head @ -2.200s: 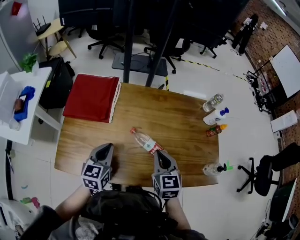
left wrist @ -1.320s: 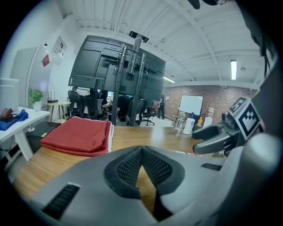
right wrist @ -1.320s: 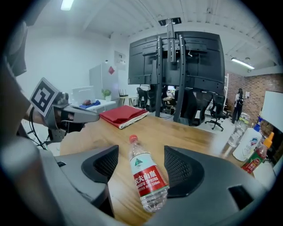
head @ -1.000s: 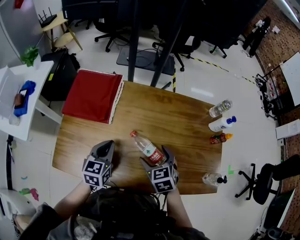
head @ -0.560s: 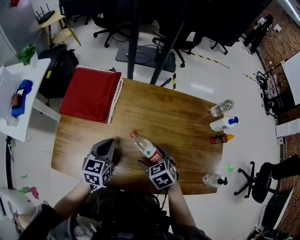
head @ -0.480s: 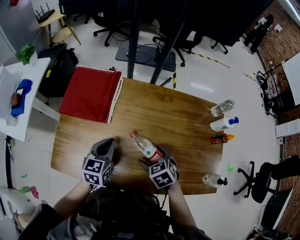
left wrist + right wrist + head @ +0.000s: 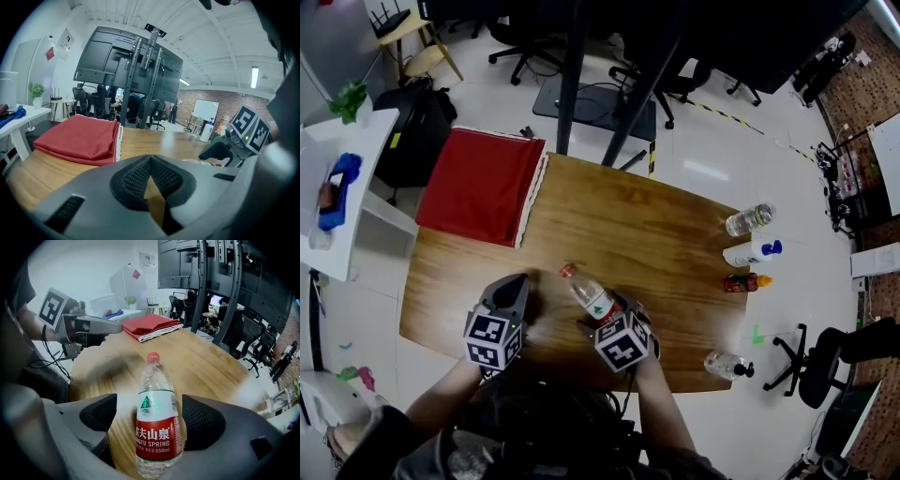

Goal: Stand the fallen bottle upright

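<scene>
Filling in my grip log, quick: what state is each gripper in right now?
Left gripper: shut, nothing in it.
Right gripper: open, jaws on either side of the lying bottle, not pressing it.

Wooden table [image 7: 619, 216] sits mid-room on a shiny white floor [image 7: 703, 164]. Black office chairs [image 7: 514, 42] crowd 12 o'clock, behind a dark metal stand [image 7: 569, 94]. A brick wall [image 7: 862, 89] with a whiteboard [image 7: 889, 150] runs along 2 to 3 o'clock, with one more chair [image 7: 820, 361] at 4. White side table [image 7: 370, 159] at 9, little wooden stool [image 7: 417, 61] at 11. Strip light [image 7: 254, 77] up on the white ceiling [image 7: 211, 42].
</scene>
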The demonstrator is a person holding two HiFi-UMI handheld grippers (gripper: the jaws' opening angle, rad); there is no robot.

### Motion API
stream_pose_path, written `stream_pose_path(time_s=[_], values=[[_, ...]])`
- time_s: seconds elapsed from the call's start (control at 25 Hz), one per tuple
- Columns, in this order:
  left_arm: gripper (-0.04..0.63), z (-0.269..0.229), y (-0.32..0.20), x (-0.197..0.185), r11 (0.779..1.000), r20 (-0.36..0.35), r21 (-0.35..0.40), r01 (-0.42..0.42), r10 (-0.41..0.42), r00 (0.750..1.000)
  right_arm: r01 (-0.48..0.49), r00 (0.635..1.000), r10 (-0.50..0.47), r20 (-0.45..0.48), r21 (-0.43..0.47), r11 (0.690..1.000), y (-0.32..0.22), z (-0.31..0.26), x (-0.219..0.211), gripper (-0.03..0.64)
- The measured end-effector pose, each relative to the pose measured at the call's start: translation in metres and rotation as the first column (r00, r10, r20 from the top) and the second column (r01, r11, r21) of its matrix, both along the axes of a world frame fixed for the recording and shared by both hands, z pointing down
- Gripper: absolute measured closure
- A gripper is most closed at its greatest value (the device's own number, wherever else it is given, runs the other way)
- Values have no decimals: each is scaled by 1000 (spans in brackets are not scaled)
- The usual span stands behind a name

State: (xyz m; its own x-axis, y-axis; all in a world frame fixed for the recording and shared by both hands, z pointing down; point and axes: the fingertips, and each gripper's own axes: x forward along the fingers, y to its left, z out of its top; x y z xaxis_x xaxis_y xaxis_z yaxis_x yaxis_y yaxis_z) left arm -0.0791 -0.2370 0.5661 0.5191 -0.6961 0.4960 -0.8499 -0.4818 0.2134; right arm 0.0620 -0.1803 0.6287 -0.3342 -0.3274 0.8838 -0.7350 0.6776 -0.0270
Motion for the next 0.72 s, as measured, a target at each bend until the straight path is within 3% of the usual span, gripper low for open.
stream_pose_path(time_s=[0.72], values=[[563, 15, -14, 1, 999, 7, -25, 33, -32, 999, 75, 995, -81, -56, -113, 991, -11, 36, 1, 179]])
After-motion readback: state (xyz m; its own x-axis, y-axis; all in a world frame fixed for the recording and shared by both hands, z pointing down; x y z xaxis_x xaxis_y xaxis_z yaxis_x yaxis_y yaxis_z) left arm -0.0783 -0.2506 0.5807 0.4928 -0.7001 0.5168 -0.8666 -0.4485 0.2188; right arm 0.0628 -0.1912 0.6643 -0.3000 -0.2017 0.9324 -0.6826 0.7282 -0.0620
